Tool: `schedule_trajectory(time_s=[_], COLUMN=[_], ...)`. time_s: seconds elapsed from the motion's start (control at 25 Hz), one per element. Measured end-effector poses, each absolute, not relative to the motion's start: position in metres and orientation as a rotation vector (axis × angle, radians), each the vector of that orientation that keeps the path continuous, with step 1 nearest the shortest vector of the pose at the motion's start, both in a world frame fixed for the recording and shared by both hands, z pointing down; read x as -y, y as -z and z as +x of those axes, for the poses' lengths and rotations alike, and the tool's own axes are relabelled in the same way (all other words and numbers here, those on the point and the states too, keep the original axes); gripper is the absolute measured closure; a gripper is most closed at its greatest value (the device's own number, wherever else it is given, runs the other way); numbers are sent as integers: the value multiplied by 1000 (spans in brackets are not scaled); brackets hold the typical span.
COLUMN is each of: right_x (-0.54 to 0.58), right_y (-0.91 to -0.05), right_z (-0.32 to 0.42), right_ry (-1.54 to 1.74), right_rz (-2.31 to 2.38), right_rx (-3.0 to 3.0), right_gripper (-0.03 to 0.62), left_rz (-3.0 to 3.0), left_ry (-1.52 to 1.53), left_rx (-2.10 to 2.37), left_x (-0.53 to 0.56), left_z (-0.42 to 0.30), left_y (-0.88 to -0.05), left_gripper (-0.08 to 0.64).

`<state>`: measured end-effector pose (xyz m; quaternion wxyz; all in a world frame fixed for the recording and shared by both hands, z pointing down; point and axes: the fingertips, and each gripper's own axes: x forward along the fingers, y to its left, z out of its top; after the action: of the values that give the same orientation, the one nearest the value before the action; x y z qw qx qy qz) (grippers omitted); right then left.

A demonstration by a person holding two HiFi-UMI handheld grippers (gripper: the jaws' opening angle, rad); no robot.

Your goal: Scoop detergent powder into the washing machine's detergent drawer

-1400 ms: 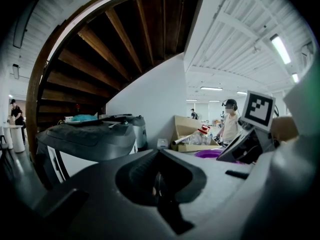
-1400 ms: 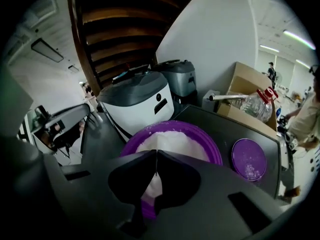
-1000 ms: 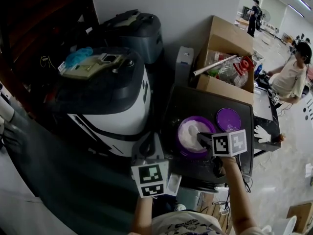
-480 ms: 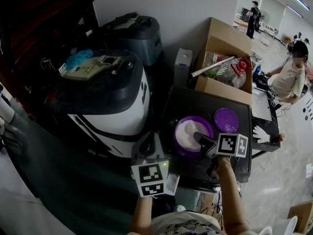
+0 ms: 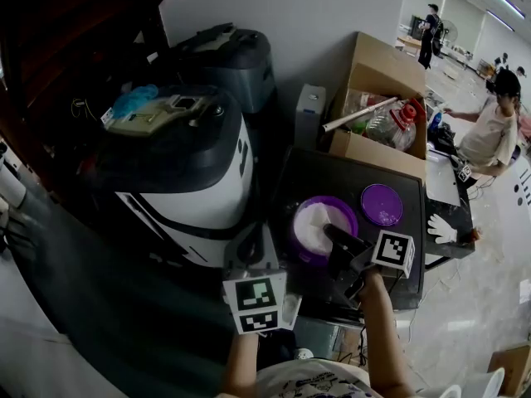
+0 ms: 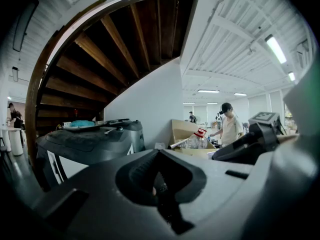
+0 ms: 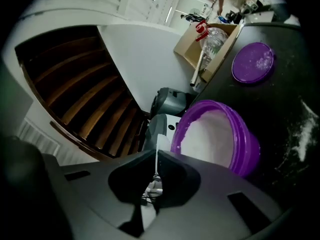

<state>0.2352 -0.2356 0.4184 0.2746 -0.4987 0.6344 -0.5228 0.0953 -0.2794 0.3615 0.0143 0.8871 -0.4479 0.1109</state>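
Washing machine [image 5: 178,168] fills the left of the head view, with the black counter [image 5: 315,172] hard against its right side. The cardboard box [image 5: 390,73] stands at the counter's far edge. The purple tub [image 5: 303,239] sits on the counter with the detergent powder [image 5: 315,220] white inside it, and the purple lid [image 5: 382,204] lies flat beside it.

The right gripper view adds powder dust [image 7: 302,129] spilled on the counter and a thin white strip [image 7: 157,156] pinched edge-on between closed jaws. The right gripper [image 5: 338,237] leans in over the tub's near rim, forearm reaching up from below.

The left gripper [image 5: 249,251] is held low at the machine's front corner. Its own view looks level across the room under a wooden staircase [image 6: 115,49], jaws pressed together.
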Motion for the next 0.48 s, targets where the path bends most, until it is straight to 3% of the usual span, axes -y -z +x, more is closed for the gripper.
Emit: schedule_trajectory(time_s=[0.48], right_x=[218], right_y=[-387], right_z=[215], right_ry=[1339], right_rz=[-989], right_rx=[-1643], right_gripper=[572], left_rz=[2756], left_ry=[-327], left_rx=[1432], left_x=[254], left_z=[90], left_y=[-355], left_gripper=[557])
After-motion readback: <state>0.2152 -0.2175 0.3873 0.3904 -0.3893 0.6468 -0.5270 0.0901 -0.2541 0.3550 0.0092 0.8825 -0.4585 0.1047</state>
